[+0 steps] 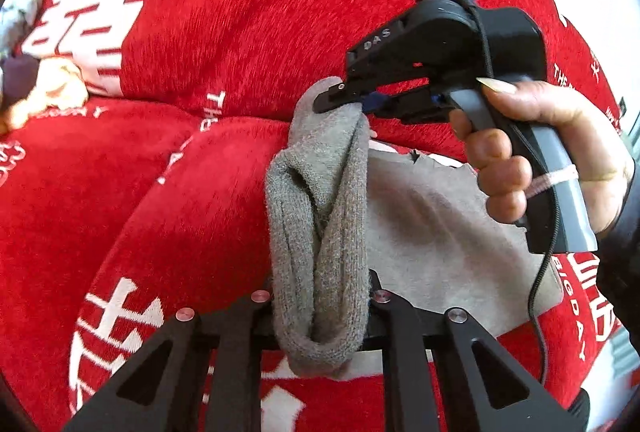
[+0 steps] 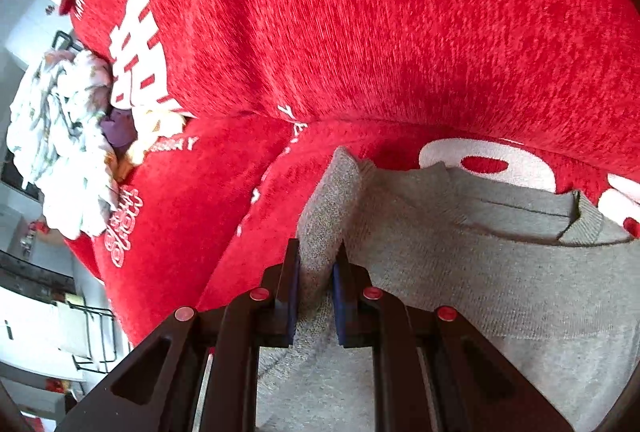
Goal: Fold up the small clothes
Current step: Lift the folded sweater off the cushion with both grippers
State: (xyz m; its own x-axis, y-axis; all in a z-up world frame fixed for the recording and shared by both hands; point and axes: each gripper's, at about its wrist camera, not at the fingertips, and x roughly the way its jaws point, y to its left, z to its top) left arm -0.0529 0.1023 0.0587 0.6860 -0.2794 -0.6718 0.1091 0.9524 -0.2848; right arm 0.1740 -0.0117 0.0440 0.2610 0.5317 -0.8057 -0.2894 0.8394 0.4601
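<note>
A small grey knit garment (image 2: 500, 272) lies on the red cover, neck opening toward the back. One edge of it is bunched into a thick grey roll (image 1: 320, 224) stretched between both grippers. My left gripper (image 1: 320, 306) is shut on the near end of the roll. My right gripper (image 2: 316, 284) is shut on a raised fold of the same cloth; in the left wrist view it (image 1: 352, 101) grips the far end of the roll, held by a hand (image 1: 540, 147).
The red plush cover (image 1: 200, 31) with white characters drapes a sofa seat and backrest. A pile of other small clothes (image 2: 68, 143) lies at the left end. Room furniture shows beyond the left edge (image 2: 40, 312).
</note>
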